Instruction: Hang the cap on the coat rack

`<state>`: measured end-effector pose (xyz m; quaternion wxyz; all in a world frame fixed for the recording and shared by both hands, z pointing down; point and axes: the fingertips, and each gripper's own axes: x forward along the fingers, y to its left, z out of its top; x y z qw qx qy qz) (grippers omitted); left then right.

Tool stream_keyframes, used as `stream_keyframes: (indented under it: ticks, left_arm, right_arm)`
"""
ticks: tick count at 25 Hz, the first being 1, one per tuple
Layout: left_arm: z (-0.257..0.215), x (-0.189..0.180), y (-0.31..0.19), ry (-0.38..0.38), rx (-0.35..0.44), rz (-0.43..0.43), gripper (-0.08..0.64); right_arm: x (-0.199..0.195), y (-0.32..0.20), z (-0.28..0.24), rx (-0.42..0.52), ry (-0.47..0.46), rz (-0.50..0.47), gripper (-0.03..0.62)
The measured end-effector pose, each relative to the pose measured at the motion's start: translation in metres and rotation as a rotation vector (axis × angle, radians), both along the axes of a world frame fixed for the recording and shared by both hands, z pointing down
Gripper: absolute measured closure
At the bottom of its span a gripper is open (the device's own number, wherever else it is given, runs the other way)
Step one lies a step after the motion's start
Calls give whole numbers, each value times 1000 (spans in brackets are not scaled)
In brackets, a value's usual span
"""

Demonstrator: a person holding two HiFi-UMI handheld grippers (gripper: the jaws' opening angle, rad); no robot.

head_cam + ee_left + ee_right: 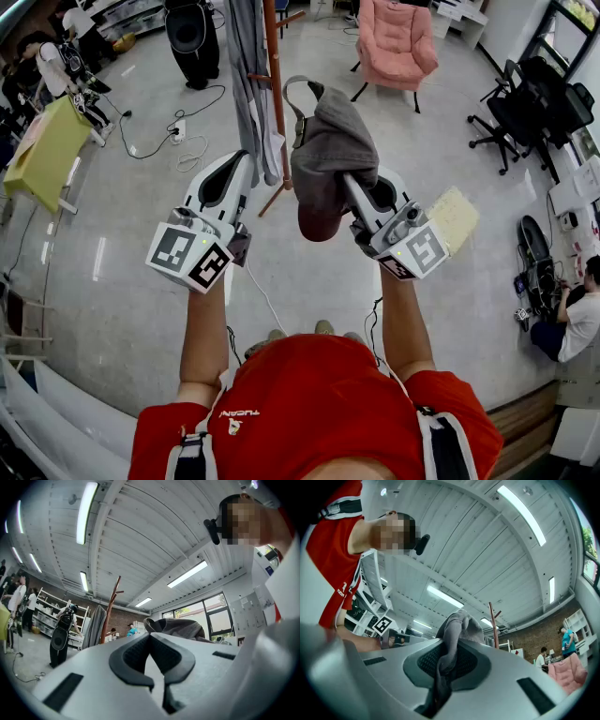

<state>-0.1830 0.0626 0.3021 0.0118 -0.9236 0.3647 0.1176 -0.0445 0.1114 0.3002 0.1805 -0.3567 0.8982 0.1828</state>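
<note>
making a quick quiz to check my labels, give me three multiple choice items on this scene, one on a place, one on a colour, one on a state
1. Where is the cap?
A. in the left gripper
B. in the right gripper
C. in neither gripper

2. What colour is the armchair?
A. pink
B. blue
C. green

3. How do the left gripper's jaws stand?
A. wide apart
B. together, with nothing between them
C. clamped on cloth

Key:
1 B, the cap's grey cloth is pinched between the right gripper's jaws.
2 A, its upholstery is pink in the head view.
3 B, in the left gripper view the pads meet with nothing between them.
</note>
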Motion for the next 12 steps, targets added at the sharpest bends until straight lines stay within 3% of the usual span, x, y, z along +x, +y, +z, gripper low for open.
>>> stream_keyframes:
  ticks: [6,12]
  left_arm:
    - [3,10,-6,-2,7,-12,552]
    - [-2,43,-8,-18,11,-33,552]
  right_arm:
    - [9,-7,2,1,4,-7,557]
    - [39,-14,-4,12,8,-34,557]
